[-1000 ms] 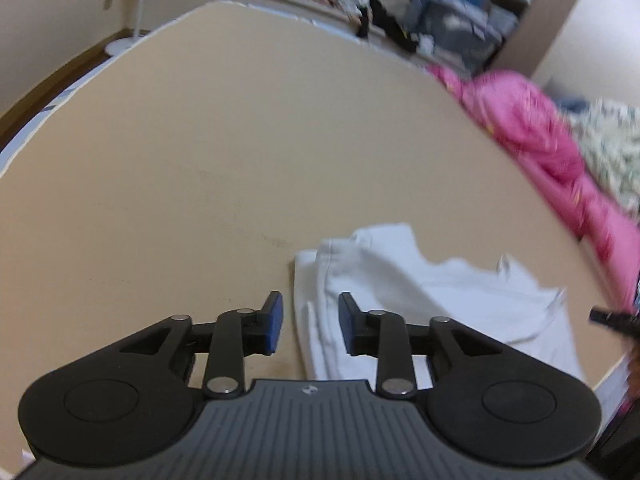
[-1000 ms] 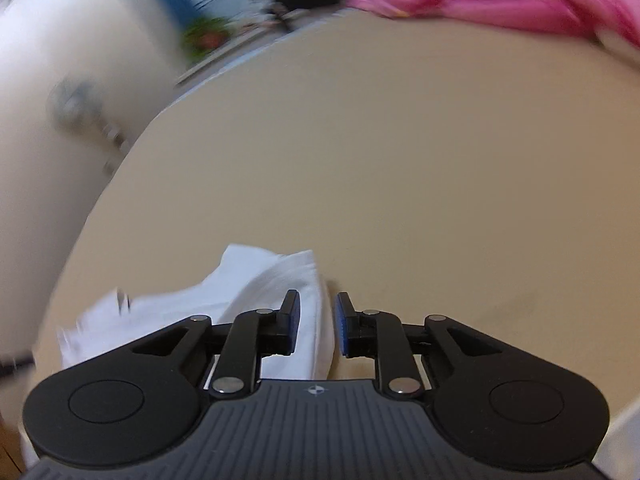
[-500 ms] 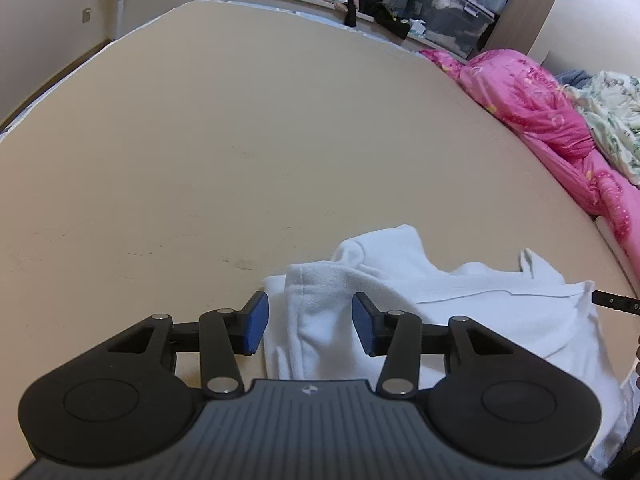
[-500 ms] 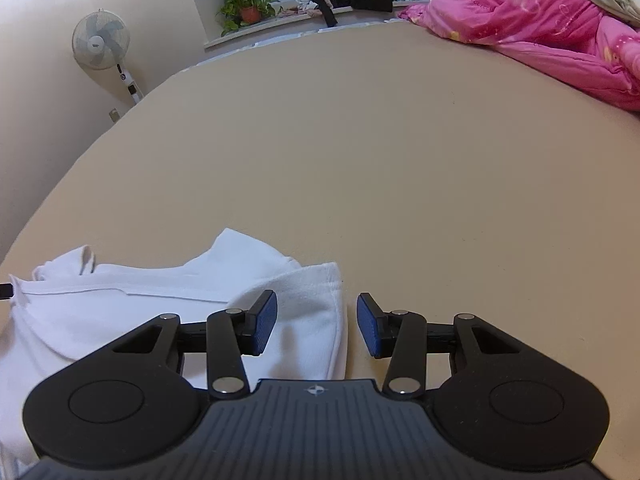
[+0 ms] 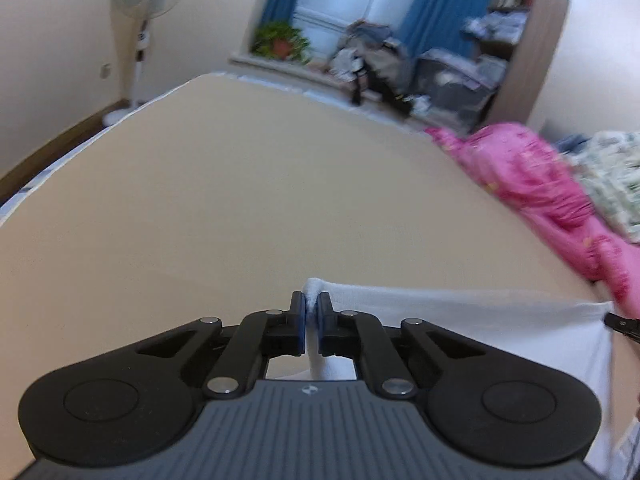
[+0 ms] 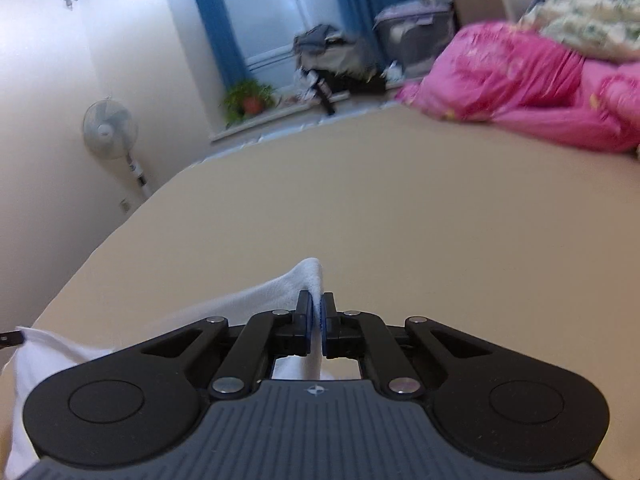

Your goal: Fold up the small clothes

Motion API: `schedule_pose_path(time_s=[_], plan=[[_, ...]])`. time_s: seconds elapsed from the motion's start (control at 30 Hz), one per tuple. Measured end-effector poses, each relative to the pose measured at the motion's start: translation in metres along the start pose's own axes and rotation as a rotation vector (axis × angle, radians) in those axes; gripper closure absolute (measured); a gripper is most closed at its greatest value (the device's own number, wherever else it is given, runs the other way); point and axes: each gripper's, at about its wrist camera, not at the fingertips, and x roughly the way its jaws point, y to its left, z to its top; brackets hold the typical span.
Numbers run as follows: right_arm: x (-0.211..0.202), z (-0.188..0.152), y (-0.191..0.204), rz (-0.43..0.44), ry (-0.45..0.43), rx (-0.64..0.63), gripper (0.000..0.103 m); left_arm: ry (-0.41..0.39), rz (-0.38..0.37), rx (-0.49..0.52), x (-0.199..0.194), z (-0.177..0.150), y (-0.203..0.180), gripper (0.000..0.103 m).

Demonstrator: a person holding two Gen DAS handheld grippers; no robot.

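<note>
- White garment (image 5: 460, 312) is seen stretched just above the tan bed (image 5: 240, 208), w/ an edge pulled taut between both grippers.
- Left gripper (image 5: 311, 312): jaws just closed, pinched on one corner of the cloth.
- Right gripper (image 6: 316, 312): jaws likewise just closed, clamped on the opposite corner.
- Fabric judged light, soft, limp; sag expected in the middle.
- Corners/hems judged best hold pts; a thin pinch may slip if tugged.
</note>
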Motion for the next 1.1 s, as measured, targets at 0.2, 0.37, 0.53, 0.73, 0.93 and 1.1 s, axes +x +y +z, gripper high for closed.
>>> schedule_pose_path(time_s=[0.2, 0.37, 0.53, 0.73, 0.93, 1.1], plan=[[0.036, -0.012, 0.001, -0.076, 0.137, -0.010, 0.100, 0.006, 0.017, 0.029, 0.011, -0.001, -0.001, 0.098], [0.031, -0.006, 0.005, -0.101, 0.053, 0.002, 0.098, 0.011, 0.040, 0.020, 0.017, 0.000, 0.000, 0.095], [0.058, -0.027, -0.002, -0.203, 0.279, 0.000, 0.092, 0.081, 0.042, 0.111, 0.011, -0.009, -0.010, 0.075], [-0.003, -0.004, 0.001, -0.159, 0.183, 0.071, 0.080, 0.105, 0.006, 0.008, -0.045, -0.001, -0.003, 0.073], [-0.072, 0.003, 0.009, -0.056, 0.132, 0.014, 0.063, 0.128, -0.047, 0.023, -0.107, -0.025, -0.011, 0.048], [-0.077, -0.025, -0.005, -0.075, 0.263, 0.058, 0.063, 0.278, -0.022, -0.009, -0.100, -0.068, -0.003, 0.045]])
